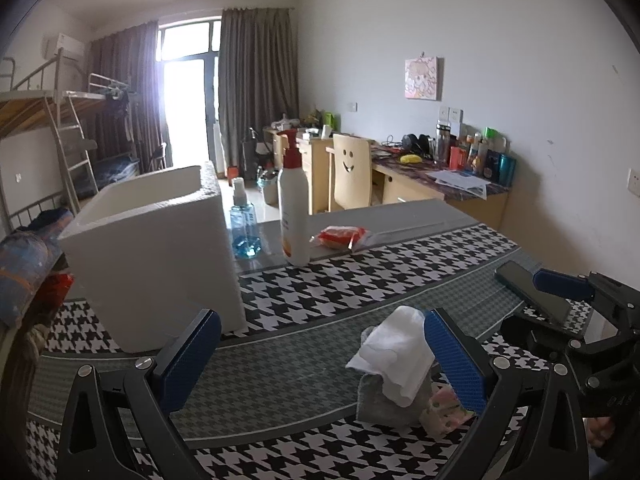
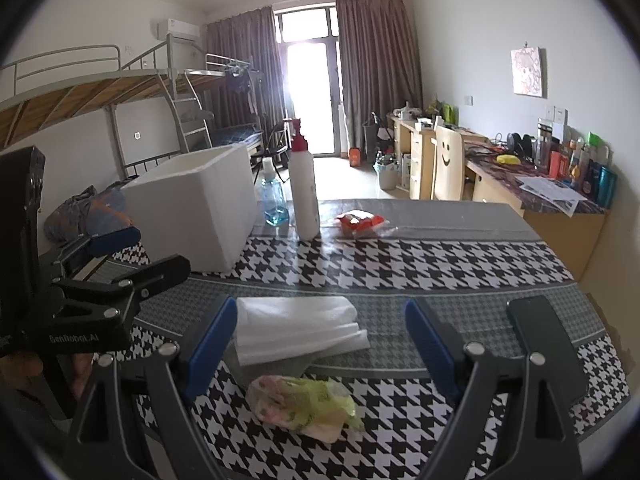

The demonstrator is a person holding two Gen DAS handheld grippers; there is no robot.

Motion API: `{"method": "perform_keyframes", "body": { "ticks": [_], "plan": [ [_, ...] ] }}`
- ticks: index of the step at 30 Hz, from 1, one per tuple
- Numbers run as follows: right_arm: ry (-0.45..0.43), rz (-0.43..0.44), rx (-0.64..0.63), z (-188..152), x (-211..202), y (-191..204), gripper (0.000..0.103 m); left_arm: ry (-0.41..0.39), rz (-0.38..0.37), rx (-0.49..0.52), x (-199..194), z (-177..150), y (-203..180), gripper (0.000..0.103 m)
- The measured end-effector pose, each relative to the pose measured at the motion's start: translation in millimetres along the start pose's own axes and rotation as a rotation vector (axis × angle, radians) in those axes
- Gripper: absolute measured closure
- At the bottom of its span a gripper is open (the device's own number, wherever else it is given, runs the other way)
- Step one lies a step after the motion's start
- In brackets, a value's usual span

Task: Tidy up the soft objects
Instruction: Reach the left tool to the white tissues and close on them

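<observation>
A folded white cloth (image 2: 296,326) lies on a grey cloth on the houndstooth tablecloth, with a floral pink-green pouch (image 2: 304,404) in front of it. My right gripper (image 2: 320,344) is open, its fingers either side of the cloth and pouch, above them. My left gripper (image 1: 320,344) is open; the white cloth (image 1: 396,356), grey cloth (image 1: 372,396) and pouch (image 1: 444,408) sit by its right finger. A white foam box (image 1: 160,248), open on top, stands at the left. An orange-red packet (image 1: 340,236) lies farther back.
A white pump bottle (image 1: 294,208) and a blue spray bottle (image 1: 244,224) stand beside the box. A dark phone (image 2: 540,332) lies on the table at the right. The right gripper shows in the left wrist view (image 1: 560,292). Desks, a chair and bunk beds stand behind.
</observation>
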State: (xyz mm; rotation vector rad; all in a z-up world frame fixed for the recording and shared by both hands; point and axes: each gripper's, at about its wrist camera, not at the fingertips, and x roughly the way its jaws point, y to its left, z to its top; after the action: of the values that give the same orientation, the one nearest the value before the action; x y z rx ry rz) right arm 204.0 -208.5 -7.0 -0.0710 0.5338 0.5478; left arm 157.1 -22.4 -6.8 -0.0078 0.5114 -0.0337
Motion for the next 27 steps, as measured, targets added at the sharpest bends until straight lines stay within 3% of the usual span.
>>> {"method": "perform_keyframes", "body": {
  "ticks": [18,27],
  "plan": [
    [0.062,-0.012,0.034,-23.8,12.5,-18.1,0.014,0.030,-0.075,0.041,19.7,-4.7,-21.0,0.001],
    [0.096,-0.020,0.047,-34.5,20.2,-28.1,0.014,0.086,-0.131,0.080,41.6,-6.8,-32.7,0.004]
  ]
}}
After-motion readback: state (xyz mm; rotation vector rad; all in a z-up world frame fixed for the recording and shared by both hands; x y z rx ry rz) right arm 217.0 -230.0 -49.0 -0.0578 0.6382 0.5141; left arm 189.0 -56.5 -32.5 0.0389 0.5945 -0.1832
